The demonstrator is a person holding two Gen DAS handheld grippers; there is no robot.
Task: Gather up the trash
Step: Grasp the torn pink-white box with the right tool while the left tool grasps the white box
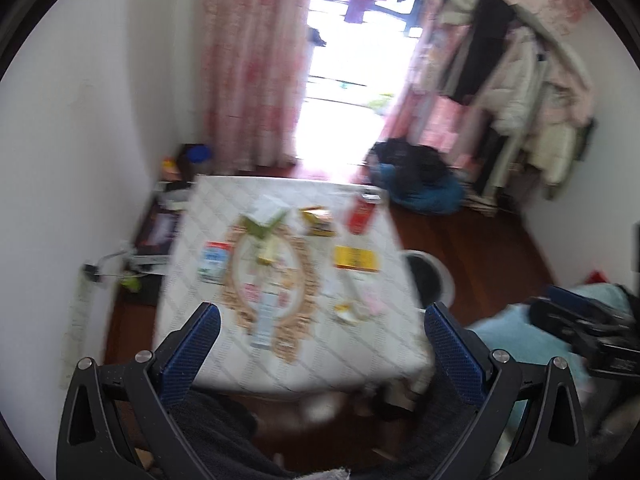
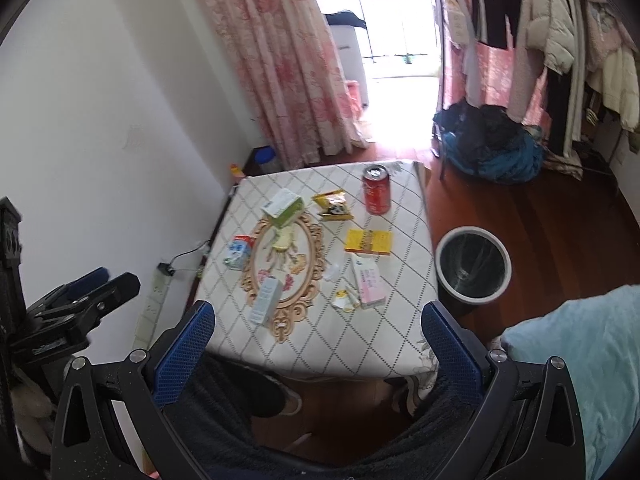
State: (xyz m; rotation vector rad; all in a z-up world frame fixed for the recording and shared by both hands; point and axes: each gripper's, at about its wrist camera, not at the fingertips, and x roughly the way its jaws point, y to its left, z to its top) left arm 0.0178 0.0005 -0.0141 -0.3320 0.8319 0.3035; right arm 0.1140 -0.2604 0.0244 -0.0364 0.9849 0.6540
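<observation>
1. Two views show one small square table with a white diamond-quilted cloth (image 1: 372,344), seen from the near side; the left wrist view comes first and is blurred.
2. In it the left gripper (image 1: 322,322) hangs above the near edge of the table, its blue-padded fingers (image 1: 200,344) wide apart and holding nothing, which suits a start before any pick.
3. Trash lies scattered over the cloth: a red drink can (image 1: 362,214) at the far right, a flat yellow box (image 1: 356,258) nearer, and a pale blue-and-white tube box (image 1: 265,322) closest to the left gripper.
4. A round black-lined waste bin with a white rim (image 1: 442,276) stands on the wooden floor just beside the table's right edge, probably so that items can be dropped in with a short carry.
5. The right wrist view is sharper: the right gripper (image 2: 318,324) also hovers over the near edge, its fingers spread and empty.
6. Here the red drink can (image 2: 376,190) stands upright near the far right corner, a yellow snack bag (image 2: 333,205) lies left of it, and a green-and-white carton (image 2: 282,207) lies further left.
7. A pink-and-white box (image 2: 367,282) lies nearest the waste bin (image 2: 504,258), so it looks like an easy first pick for the right gripper.
8. Nothing appears to be in the bin yet, though its dark liner hides the bottom.
</observation>
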